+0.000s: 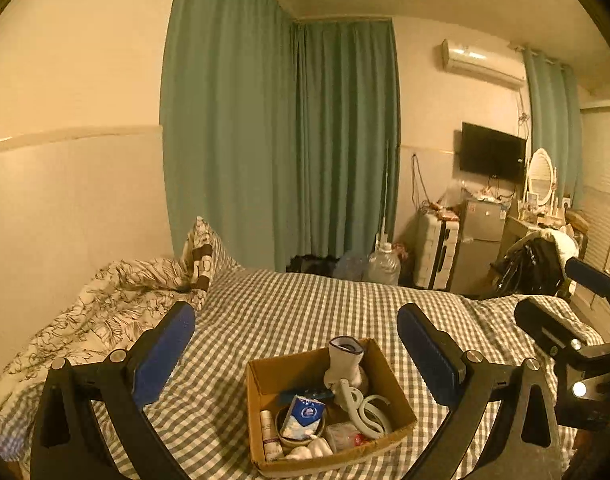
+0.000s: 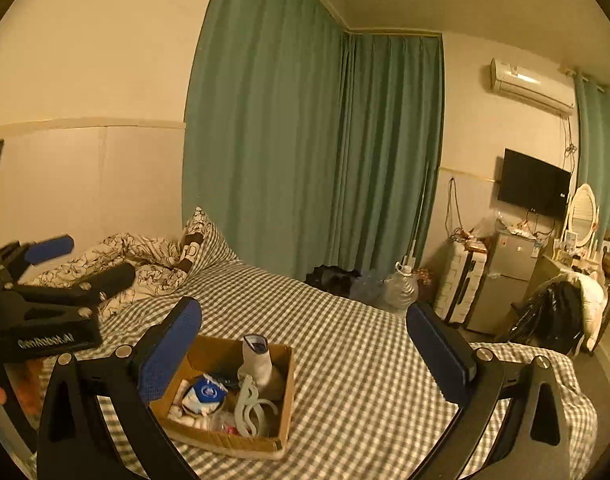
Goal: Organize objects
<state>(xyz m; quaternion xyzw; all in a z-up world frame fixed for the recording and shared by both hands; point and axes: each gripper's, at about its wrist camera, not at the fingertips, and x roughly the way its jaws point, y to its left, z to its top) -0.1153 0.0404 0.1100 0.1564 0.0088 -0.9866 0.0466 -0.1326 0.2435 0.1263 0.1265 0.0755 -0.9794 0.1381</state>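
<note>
Both tongs are spread wide and hold nothing: the left gripper [image 1: 296, 344] frames the cardboard box [image 1: 265, 376], the right gripper [image 2: 305, 344] hangs beside it. The box sits on the checked bedsheet [image 2: 345, 344], crammed with a tissue pack [image 1: 303, 416], a white sock [image 1: 345, 360] and a pale clip [image 1: 365, 408]. A rumpled floral quilt [image 1: 105, 300] lies left; bare sheet lies beyond, green curtains [image 1: 285, 140] behind.
</note>
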